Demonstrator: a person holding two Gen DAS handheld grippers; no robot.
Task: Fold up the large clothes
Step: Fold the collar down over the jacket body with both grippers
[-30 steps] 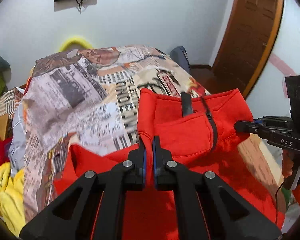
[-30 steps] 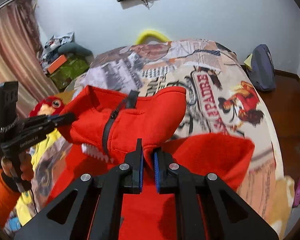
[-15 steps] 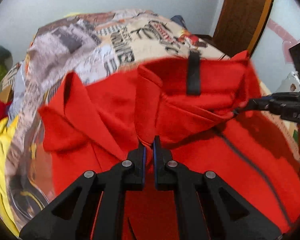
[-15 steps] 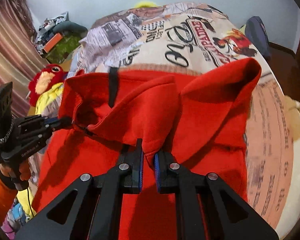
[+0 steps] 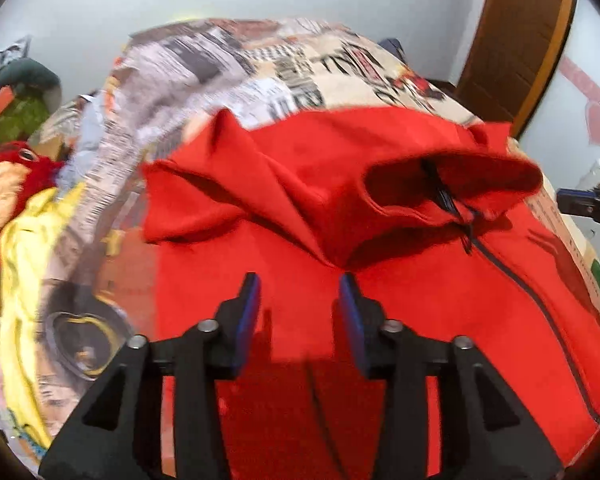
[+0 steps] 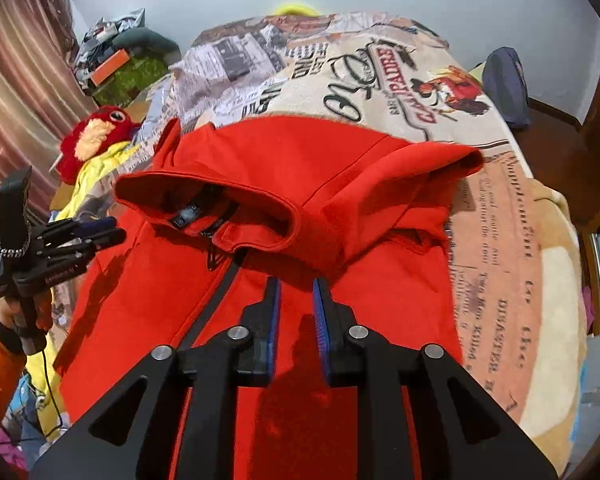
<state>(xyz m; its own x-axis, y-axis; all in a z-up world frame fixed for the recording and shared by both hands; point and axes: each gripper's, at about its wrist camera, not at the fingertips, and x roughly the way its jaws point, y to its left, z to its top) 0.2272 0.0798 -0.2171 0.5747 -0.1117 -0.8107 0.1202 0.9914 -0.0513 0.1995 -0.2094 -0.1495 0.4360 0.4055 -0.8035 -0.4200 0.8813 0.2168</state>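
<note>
A bed covered by a newspaper-print blanket (image 5: 236,64) is seen spread out ahead of both tools, and across its near half a red zip-up jacket (image 5: 400,288) is laid, directly beneath and in front of the fingers. The jacket's upper part is seen folded back over its body, with the collar opening (image 6: 220,208) gaping ahead and to the left of the right gripper, and a dark zipper line (image 6: 216,296) is traced from that opening down past the left fingertip. A folded sleeve end (image 6: 432,184) is found ahead and to the right of the same tool.

The left gripper (image 5: 299,286) is held wide apart just above the red cloth, nothing caught between its blue-padded fingers (image 5: 249,304); a fold tip of the fabric is seen just beyond the right finger. The right gripper (image 6: 296,292) is parted by a narrower gap, and nothing is gripped there either, the fold edge lying just ahead of the tips.

Off to the left of both tools, a red plush toy (image 6: 96,132) is spotted on yellow cloth (image 5: 24,248). The left gripper is also caught at the left edge of the right wrist view (image 6: 100,230), its fingers seen parted.
</note>
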